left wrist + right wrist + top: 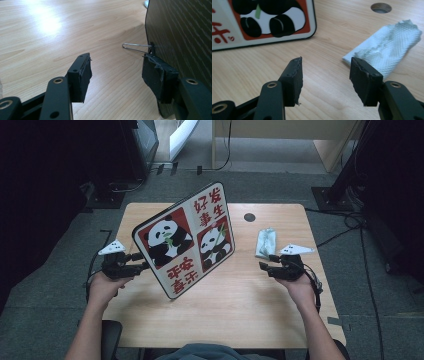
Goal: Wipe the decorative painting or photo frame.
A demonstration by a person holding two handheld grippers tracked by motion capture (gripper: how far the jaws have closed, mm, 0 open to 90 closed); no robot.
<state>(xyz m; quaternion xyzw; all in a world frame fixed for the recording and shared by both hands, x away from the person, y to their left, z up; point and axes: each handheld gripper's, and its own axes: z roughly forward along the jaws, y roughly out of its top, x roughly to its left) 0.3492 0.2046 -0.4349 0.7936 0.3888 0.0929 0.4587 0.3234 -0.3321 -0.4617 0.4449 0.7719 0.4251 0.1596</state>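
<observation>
We see a big wooden table (pixel 235 305). On it stands a tilted panda board (pixel 186 239), propped up near the left side. A folded paper towel (pixel 265 242) lies flat on the right. Our left gripper (pixel 116 72) is spread wide right beside the board's dark back, grasping nothing. Our right gripper (pixel 325 77) hangs loose and apart, near the towel, empty.
</observation>
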